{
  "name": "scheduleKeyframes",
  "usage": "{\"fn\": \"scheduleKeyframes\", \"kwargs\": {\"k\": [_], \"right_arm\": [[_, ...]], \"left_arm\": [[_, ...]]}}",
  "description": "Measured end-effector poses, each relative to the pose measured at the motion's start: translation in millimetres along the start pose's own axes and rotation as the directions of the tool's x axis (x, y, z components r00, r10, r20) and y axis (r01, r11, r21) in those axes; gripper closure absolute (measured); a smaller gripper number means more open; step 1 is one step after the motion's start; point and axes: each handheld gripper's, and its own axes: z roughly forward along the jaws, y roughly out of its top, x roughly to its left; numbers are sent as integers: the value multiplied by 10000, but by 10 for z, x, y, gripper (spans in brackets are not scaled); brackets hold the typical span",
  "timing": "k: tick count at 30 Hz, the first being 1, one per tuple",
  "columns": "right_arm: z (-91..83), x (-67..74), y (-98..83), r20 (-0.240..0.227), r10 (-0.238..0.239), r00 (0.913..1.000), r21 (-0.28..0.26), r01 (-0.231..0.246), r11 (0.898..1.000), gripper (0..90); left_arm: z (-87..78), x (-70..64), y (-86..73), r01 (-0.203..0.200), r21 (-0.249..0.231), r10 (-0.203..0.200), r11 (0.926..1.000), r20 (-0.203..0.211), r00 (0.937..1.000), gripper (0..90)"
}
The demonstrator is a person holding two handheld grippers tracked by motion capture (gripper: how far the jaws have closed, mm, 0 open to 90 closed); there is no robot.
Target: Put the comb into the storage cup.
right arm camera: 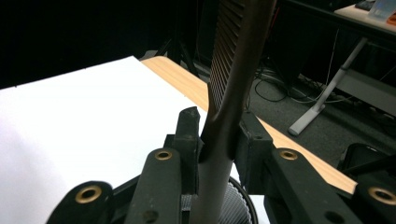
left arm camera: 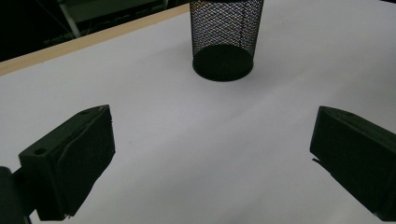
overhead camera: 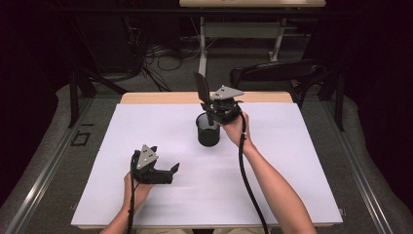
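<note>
The right gripper (overhead camera: 210, 100) sits at upper centre of the high view, jaws clamped on a slotted spatula (overhead camera: 202, 87) — the left gripper (overhead camera: 168, 171) rests lower left, jaws spread wide, nothing between them.

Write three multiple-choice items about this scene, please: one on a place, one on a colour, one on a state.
1. Where is the mesh cup?
A. under the right gripper
B. between the left gripper's jaws
C. on the floor

2. What colour is the cup?
A. white
B. black
C. red

3. How is the left gripper?
A. shut on the cup
B. shut on the slotted utensil
C. open

Key: 1 A, the cup stands below that gripper; 2 B, the mesh is black; 3 C, its jaws stand wide apart above the white table cover.
</note>
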Motion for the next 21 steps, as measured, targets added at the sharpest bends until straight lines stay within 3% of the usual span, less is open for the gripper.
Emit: {"fn": "scheduleKeyframes", "kwargs": {"k": [21], "right_arm": [[93, 0, -199, -48, 170, 9998, 504, -167, 9986, 734]], "left_arm": [[-2, 7, 4, -79, 7, 79, 10000, -28, 10000, 1]]}}
